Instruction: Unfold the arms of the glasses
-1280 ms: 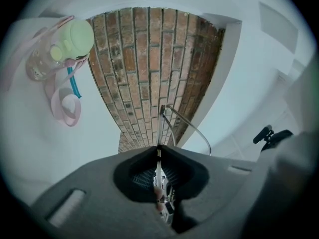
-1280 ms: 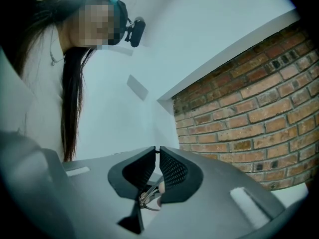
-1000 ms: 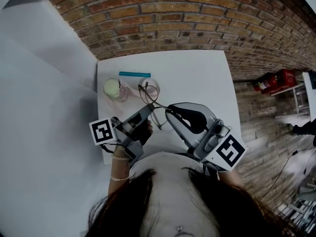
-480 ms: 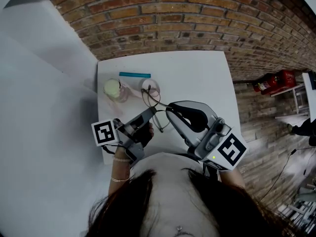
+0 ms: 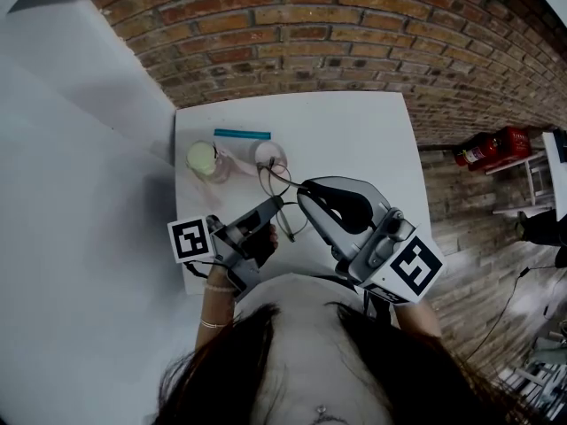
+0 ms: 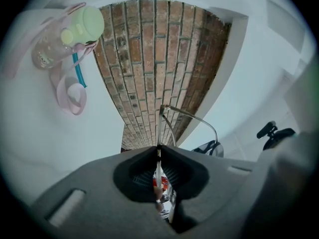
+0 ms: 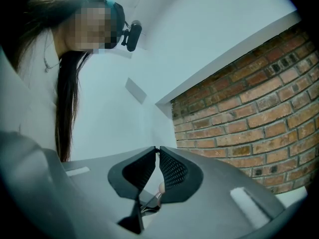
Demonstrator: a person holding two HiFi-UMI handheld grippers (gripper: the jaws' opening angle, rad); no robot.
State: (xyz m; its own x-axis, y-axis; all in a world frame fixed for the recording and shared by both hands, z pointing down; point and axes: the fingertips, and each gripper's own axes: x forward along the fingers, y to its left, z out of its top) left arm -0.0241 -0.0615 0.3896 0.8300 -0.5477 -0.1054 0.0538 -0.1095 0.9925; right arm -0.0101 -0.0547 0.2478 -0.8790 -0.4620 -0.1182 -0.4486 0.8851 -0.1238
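Glasses [image 6: 210,147] clamped in left tool [image 5: 276,204] and right tool [image 5: 304,189]; capped bottle [image 5: 205,160] on table [image 5: 354,140].

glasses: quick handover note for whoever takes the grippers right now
Left gripper: shut on a thin wire part of the glasses.
Right gripper: jaws together at the tips, a thin bit of the glasses between them lower down.
Glasses: held up between both grippers, over the near part of the table; bottle is farther back.
Done: glasses lifted, gripped on both sides.
Left: swing the arms fully open; how far open they are I can't tell.
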